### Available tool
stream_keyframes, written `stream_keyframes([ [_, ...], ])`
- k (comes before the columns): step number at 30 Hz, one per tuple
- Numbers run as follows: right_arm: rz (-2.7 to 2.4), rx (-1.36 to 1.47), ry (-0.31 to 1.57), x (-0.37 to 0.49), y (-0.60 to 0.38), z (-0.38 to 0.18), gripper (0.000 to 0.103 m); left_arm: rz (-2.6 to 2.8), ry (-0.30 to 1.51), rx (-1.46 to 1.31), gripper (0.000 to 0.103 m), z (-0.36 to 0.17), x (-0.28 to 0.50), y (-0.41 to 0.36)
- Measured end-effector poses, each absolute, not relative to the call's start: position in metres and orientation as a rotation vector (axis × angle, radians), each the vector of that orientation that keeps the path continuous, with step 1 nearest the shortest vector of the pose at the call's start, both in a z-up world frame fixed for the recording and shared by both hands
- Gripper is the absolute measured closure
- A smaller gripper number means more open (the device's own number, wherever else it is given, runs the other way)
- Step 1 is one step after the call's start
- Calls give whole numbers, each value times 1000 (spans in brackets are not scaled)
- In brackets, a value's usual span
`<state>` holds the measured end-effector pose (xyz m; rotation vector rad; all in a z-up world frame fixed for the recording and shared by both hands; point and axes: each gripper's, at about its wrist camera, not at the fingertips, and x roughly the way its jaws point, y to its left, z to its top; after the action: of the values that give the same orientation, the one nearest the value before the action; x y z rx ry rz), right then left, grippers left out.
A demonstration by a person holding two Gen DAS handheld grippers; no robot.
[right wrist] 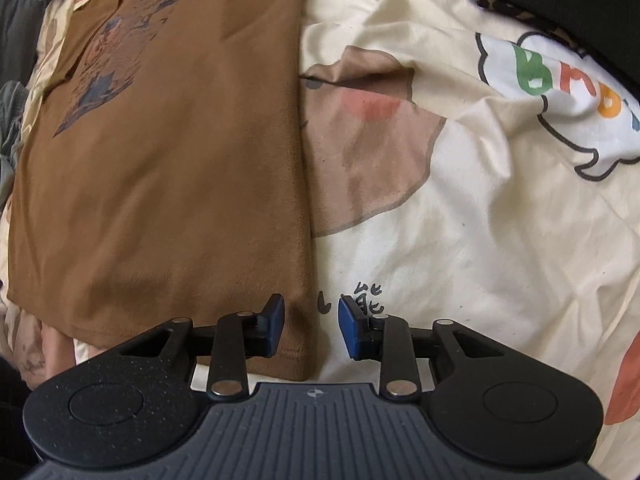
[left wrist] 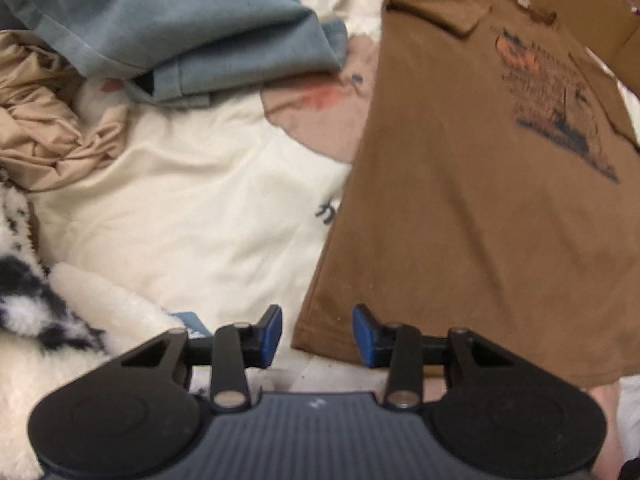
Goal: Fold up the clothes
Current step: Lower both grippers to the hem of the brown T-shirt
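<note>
A brown T-shirt with a dark print lies flat on a cream cartoon-print bedsheet, its long sides folded in. My left gripper is open and empty, its jaws straddling the shirt's bottom left corner. In the right wrist view the same shirt fills the left half. My right gripper is open and empty, its jaws straddling the shirt's bottom right corner at the hem.
A grey-blue garment and a crumpled beige one lie at the left. A fluffy white and black fleece lies at the near left. A dark item lies at the sheet's far right.
</note>
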<state>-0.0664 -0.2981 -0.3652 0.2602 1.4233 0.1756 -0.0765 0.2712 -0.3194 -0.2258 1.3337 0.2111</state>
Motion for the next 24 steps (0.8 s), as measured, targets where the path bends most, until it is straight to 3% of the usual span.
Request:
stream_keyframes([
  [8,168,255,1419,-70,-296,-374,66,209,1368,-202,67,-343,-74,267],
  [9,166,256,1416,-70,-295,-374,66,209,1365,-201,70,-344,-75,267],
  [11,167,252,1412,-71,-295,-373,66,213,1357,-181,90,-343,-76,267],
  [12,170,245,1408,-72,-294,-372,66,216,1355,-174,94,-343,-77,268],
  [24,189,212,1381,-85,-294,-368,67,224,1353,-150,99,-333,-82,279],
])
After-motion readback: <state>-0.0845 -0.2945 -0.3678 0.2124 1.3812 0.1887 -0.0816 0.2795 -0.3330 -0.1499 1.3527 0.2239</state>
